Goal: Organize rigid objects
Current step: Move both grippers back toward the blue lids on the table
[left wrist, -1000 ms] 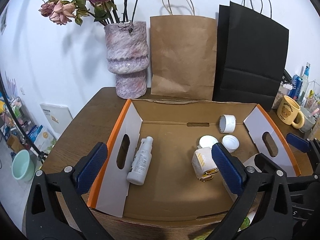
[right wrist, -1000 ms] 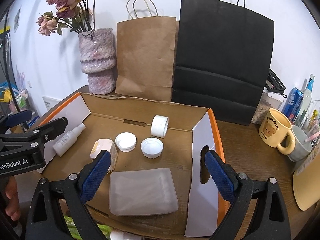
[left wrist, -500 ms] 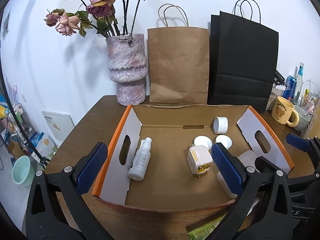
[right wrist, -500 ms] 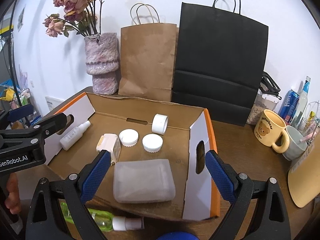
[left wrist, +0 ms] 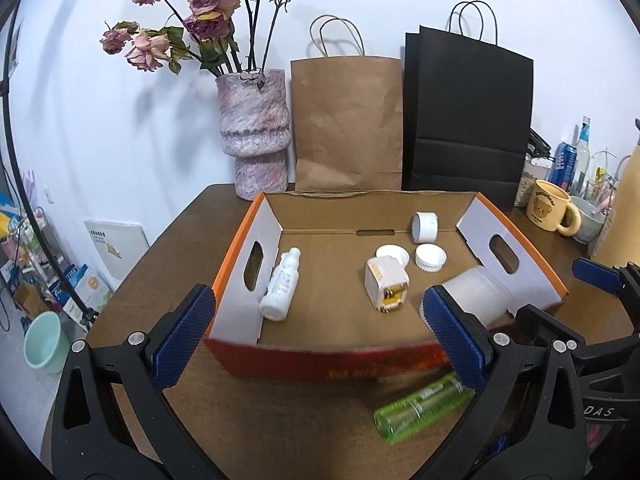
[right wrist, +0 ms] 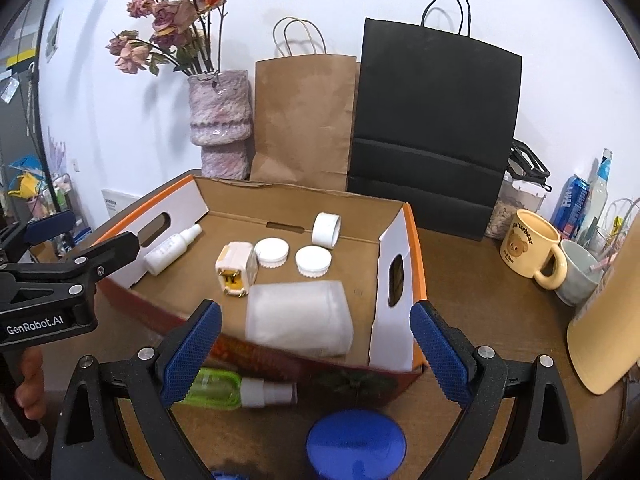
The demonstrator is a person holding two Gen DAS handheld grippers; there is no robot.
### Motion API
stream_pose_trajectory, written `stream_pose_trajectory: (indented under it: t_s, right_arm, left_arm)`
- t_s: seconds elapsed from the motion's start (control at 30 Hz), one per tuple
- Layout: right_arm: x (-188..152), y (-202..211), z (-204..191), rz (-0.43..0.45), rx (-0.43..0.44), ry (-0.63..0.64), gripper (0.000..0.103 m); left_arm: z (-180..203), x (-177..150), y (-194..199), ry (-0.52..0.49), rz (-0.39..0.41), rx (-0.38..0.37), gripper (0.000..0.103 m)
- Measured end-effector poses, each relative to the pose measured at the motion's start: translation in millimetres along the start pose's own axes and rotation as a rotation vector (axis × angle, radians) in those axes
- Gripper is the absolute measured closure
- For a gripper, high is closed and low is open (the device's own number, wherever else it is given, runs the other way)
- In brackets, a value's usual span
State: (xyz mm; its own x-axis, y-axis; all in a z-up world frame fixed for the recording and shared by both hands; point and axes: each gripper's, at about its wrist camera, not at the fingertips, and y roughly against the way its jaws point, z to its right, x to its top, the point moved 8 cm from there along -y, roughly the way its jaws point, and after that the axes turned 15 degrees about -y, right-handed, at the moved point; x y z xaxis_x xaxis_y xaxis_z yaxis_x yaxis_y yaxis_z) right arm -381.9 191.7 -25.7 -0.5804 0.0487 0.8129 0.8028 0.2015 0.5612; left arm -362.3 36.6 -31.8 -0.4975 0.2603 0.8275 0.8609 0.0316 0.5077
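Observation:
An open orange cardboard box point(left wrist: 236, 256) point(right wrist: 414, 248) holds a white spray bottle point(left wrist: 280, 286) point(right wrist: 170, 246), a white and yellow plug adapter point(left wrist: 386, 288) point(right wrist: 236, 268), two white round lids point(left wrist: 430, 257) point(right wrist: 313, 261), a white ring point(left wrist: 425, 226) point(right wrist: 326, 229) and a frosted plastic case point(left wrist: 478, 294) point(right wrist: 298, 322). A green spray bottle point(left wrist: 420, 408) point(right wrist: 224, 388) lies on the table in front of the box. A blue round lid point(right wrist: 356, 444) sits nearer still. My left gripper point(left wrist: 320, 338) and right gripper point(right wrist: 316, 358) are both open and empty, in front of the box.
A vase of dried roses point(left wrist: 254, 132), a brown paper bag point(left wrist: 348, 124) and a black paper bag point(left wrist: 466, 120) stand behind the box. A yellow bear mug point(right wrist: 532, 250), a grey cup point(right wrist: 578, 276), a can and bottles stand at the right. A tan board point(right wrist: 608, 312) leans at far right.
Both grippers have pulled back from the box and risen. The box front wall, the green spray bottle and the blue lid have come into view.

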Motion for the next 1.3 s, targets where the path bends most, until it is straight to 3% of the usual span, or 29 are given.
stream_pose_trajectory:
  t_s: [0.33,0.7,1.1,1.3]
  right_arm:
    - [-35.1,31.3,-1.3,-0.017,0.021,0.004,0.005]
    - [-84.1,49.6,-5.8,-0.096,0.032,0.031,0.005]
    - [-122.6,51.3,-7.7,-0.193,0.025,0.057,0.005]
    - [-126.1,48.0,-9.6,-0.213,0.017,0.065,0.005]
  left_arm:
    - [2.9,-28.4,27.9,0.006,-0.002,-0.008,0.000]
    - [21.4,-66.4,48.8,-0.027,-0.041,-0.046,0.000]
    - [29.8,-87.9,62.6,-0.016,-0.062,-0.081,0.000]
    - [29.9,-91.9,62.8,-0.010,-0.068,-0.091,0.000]
